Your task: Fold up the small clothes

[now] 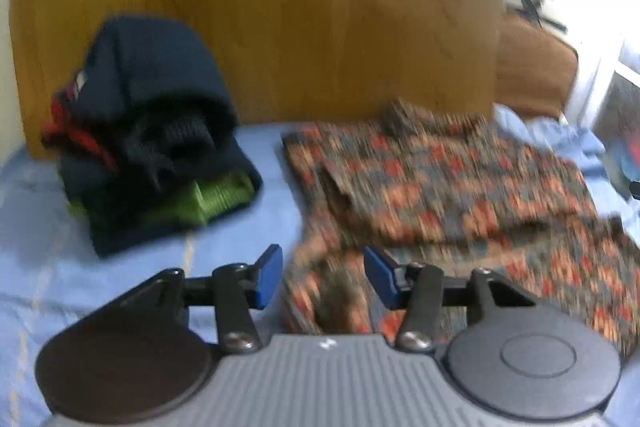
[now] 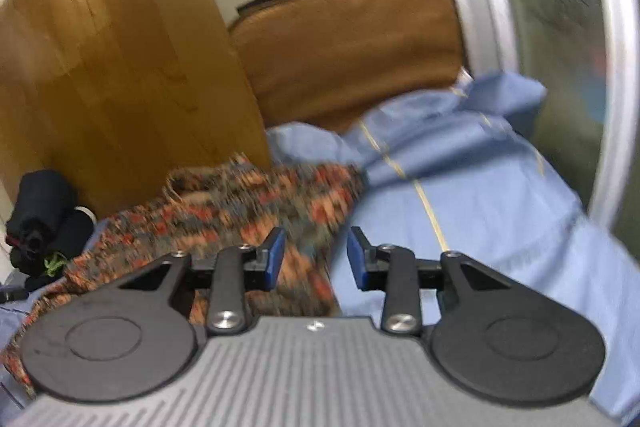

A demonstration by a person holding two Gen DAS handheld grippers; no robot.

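A patterned knit garment (image 1: 460, 187) in orange, red and blue lies partly folded on the blue bedsheet (image 1: 100, 287). My left gripper (image 1: 324, 273) is open and empty, with its blue pads (image 1: 268, 277) astride the garment's near left edge. In the right wrist view the same garment (image 2: 256, 203) lies at centre left. My right gripper (image 2: 316, 257) is open and empty over the garment's right edge, its left pad above the knit and its right pad above bare sheet (image 2: 480, 211).
A pile of dark, green and red clothes (image 1: 152, 143) sits at the left against a wooden headboard (image 1: 300, 7). A brown cushion (image 2: 348, 43) leans on the wall behind bunched sheet (image 2: 460, 107). A window frame (image 2: 608, 67) stands at the right.
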